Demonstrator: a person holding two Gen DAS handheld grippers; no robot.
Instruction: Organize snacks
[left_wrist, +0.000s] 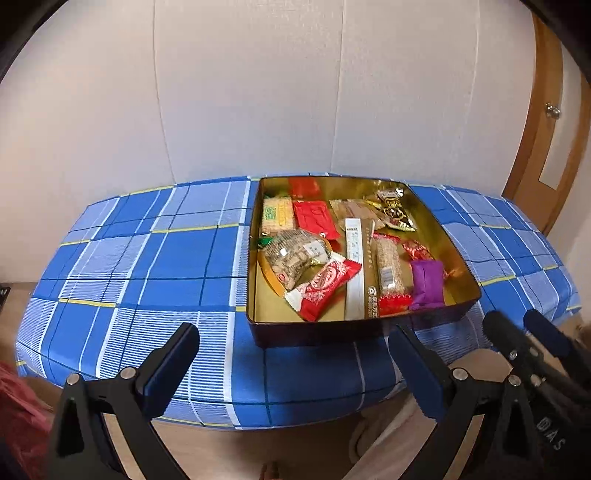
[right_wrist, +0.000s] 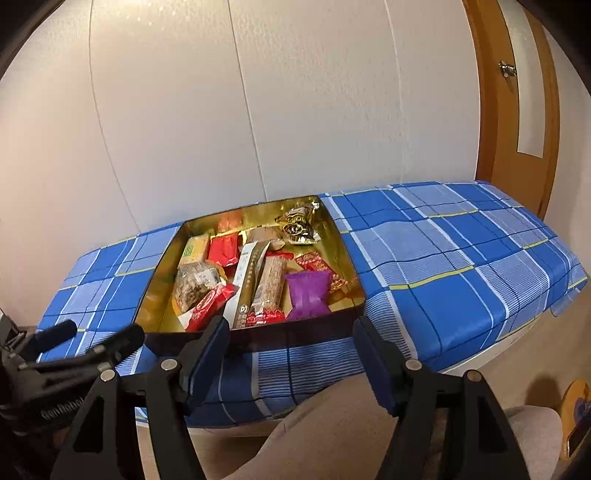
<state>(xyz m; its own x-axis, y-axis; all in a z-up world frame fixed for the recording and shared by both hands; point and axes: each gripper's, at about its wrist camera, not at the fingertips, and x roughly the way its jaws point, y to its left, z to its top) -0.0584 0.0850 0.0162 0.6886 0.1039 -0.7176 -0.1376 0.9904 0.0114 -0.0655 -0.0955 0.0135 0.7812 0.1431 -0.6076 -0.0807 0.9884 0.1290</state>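
Fingers of both grippers stood wide and empty short of the table's near edge, the right gripper (nearer than the left gripper) facing the gold snack tin, its snacks lying straight ahead.

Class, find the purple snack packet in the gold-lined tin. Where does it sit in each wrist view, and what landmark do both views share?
Left wrist: purple packet lies in the tin's near right corner, right of centre.
Right wrist: purple packet lies by the tin's near wall, just above centre.
Shared landmark: the long white box to its left.
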